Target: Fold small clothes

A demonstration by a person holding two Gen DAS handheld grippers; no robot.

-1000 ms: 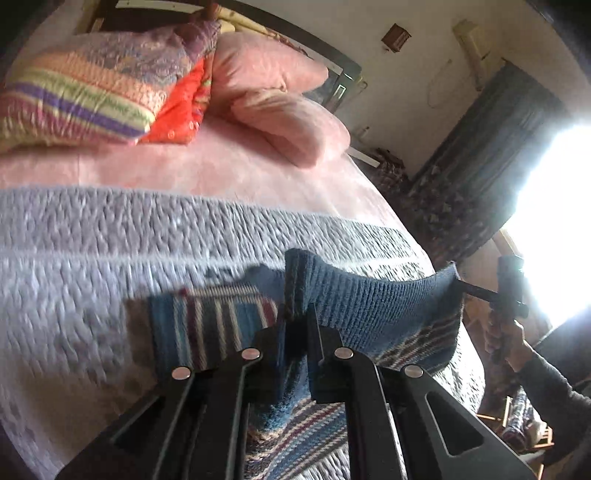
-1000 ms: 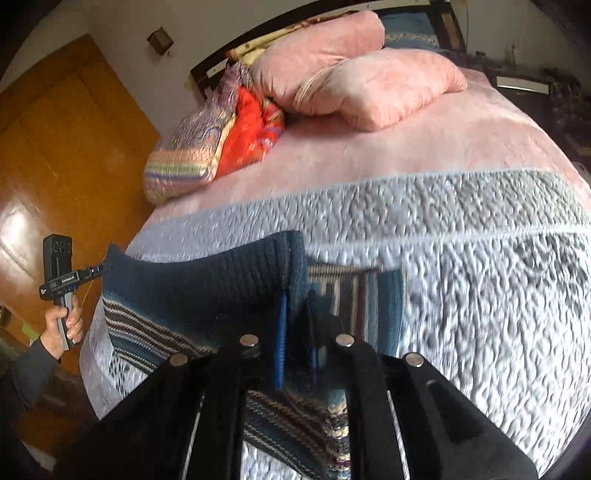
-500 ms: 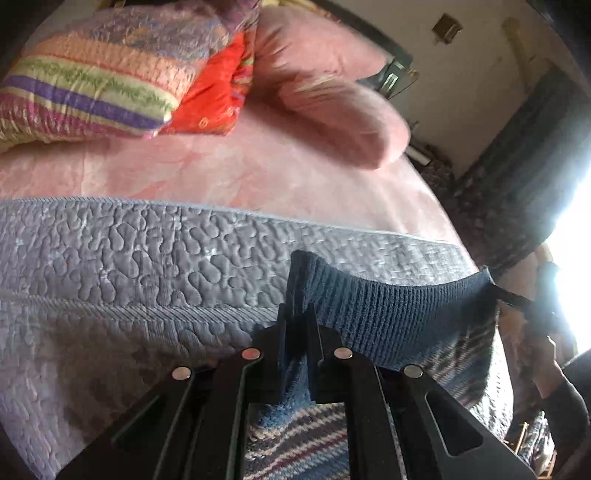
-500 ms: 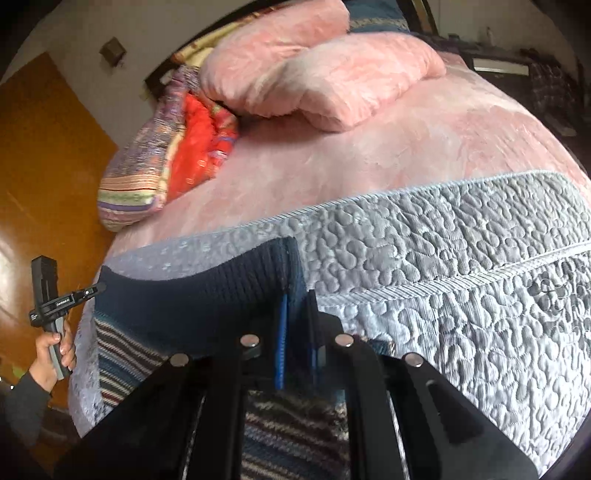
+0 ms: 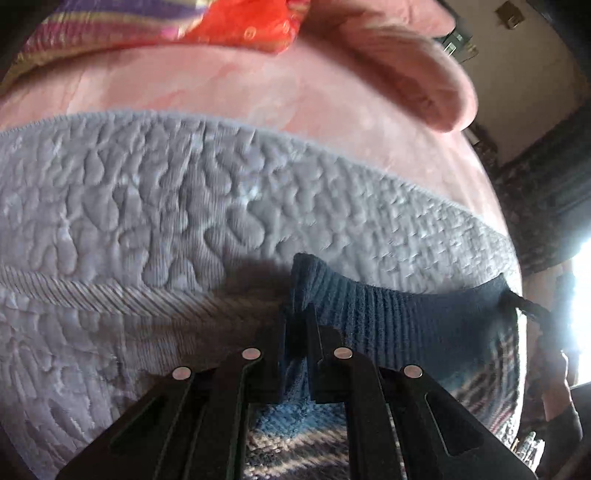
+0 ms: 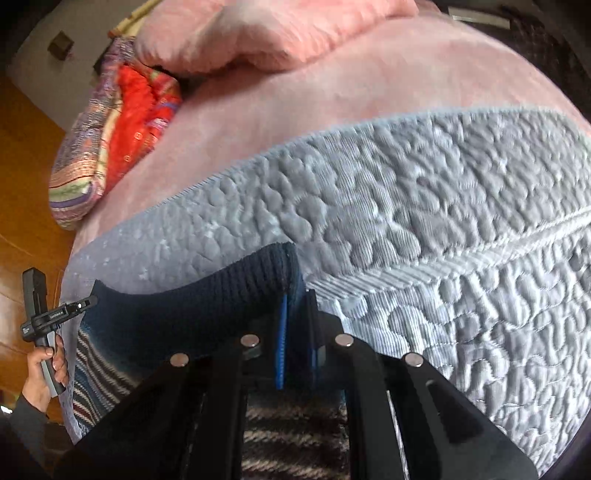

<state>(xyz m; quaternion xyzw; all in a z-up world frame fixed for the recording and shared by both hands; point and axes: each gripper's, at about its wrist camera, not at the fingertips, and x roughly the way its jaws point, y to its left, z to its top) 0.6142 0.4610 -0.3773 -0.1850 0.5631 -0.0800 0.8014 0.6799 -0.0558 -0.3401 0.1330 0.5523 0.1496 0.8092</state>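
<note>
Over grey quilt [image 5: 184, 206] on bed, you pinched sweater [image 5: 388, 314] hem: left tool [image 5: 295, 332] clamped left corner, right tool [image 6: 295, 314] clamped right. Ribbed edge ran 3-to-9 between tools; striped body trailed toward 6.

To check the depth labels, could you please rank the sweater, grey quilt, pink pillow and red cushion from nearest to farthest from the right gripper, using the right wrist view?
1. Sweater: clamped in the right gripper.
2. Grey quilt: just beyond, ahead and right.
3. Red cushion: far left, at the bed's head.
4. Pink pillow: top centre; too close to the cushion to rank firmly.
</note>
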